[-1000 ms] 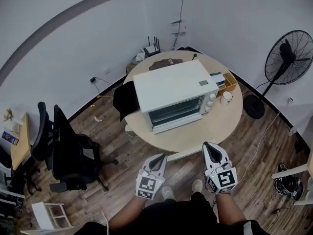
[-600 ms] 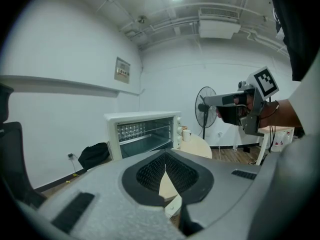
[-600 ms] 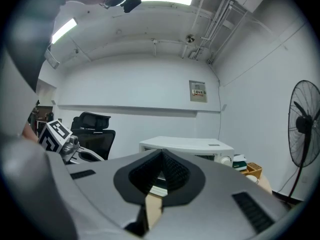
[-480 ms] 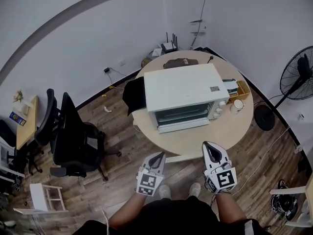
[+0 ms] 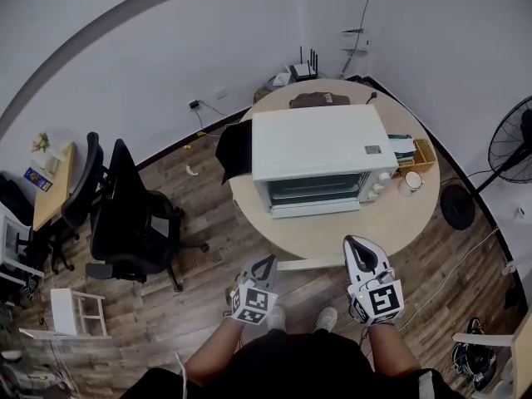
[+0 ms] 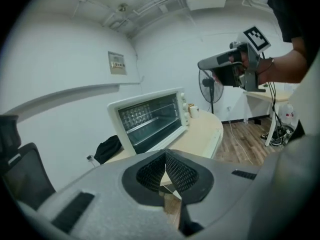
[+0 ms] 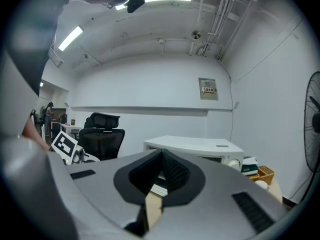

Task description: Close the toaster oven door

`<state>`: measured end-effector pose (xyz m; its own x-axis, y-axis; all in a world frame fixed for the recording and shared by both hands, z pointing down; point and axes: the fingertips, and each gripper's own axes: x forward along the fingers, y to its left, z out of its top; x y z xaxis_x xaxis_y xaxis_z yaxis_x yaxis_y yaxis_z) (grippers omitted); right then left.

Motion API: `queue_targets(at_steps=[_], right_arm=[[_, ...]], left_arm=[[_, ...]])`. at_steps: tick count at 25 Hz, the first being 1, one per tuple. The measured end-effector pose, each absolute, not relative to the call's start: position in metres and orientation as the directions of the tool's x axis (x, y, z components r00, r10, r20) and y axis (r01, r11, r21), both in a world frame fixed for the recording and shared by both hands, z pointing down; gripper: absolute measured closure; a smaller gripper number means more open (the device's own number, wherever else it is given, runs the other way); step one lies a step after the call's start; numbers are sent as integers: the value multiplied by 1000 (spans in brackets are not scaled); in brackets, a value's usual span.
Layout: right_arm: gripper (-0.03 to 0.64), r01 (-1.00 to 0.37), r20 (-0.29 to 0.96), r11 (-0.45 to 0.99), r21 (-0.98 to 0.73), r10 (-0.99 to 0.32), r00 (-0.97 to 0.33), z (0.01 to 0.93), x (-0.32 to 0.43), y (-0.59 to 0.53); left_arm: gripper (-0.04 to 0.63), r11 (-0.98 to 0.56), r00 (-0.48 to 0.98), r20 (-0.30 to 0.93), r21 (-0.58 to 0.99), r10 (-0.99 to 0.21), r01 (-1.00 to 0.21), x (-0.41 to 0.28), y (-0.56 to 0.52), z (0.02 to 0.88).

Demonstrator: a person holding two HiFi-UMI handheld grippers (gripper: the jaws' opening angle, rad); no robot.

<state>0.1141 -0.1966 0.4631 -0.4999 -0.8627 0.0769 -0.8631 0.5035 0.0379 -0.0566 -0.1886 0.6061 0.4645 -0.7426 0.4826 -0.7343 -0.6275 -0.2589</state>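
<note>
Your target, the toaster oven (image 5: 320,144), sits on the round bench (image 5: 332,238) straight ahead of you, well apart from both tools; nothing touches it. Its long axis runs left to right across your view, and the door (image 5: 314,191) faces you, dark glass with a white strip along its near lower edge; from here you cannot tell for certain how far it stands open, though it looks let down toward you. The coming move, as I judge it, is a reach forward over the bench's near edge, then a lift and push away from you across the door's width

Your right gripper (image 5: 357,243) is the nearer one; it points roughly level at the oven, its tip just at the bench's near edge in the head view, toward the knob end of the front. Your left gripper (image 5: 268,259) hangs lower, tipped down over the floor, short of the bench. The left fingers (image 6: 180,173) are pressed together on nothing, and the right fingers (image 7: 172,170) likewise meet at their tips with nothing between them — both tools are empty

Count — one toaster oven, one door, one bench, two grippers; one mug (image 5: 410,183) beside the knob end; one standing fan (image 5: 514,148) at your right; two black chairs (image 5: 133,219) off to your left
</note>
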Motion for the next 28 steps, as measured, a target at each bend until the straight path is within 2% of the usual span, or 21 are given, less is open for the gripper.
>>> queue_targets(at_steps=[2, 8, 12, 15, 21, 28], right_arm=[[620, -860, 84, 508, 33, -859, -505, 466, 118, -196], [620, -856, 109, 517, 11, -851, -513, 475, 127, -195], [620, -842, 123, 539, 18, -837, -533, 479, 123, -192], [620, -832, 130, 555, 21, -826, -548, 480, 119, -190], [620, -825, 140, 565, 17, -819, -557, 484, 119, -191], [620, -827, 141, 562, 28, -821, -553, 480, 124, -195]], left_arm=[[591, -649, 447, 511, -335, -734, -684, -53, -184, 615], [579, -704, 347, 615, -579, -709, -411, -45, -171, 650], [498, -727, 303, 661, -613, -687, -311, -44, -168, 669], [471, -740, 268, 689, -626, -673, -248, -46, -163, 685], [446, -745, 191, 721, -657, -666, -115, -50, -161, 717], [446, -751, 140, 740, -657, -658, -57, -54, -164, 733]])
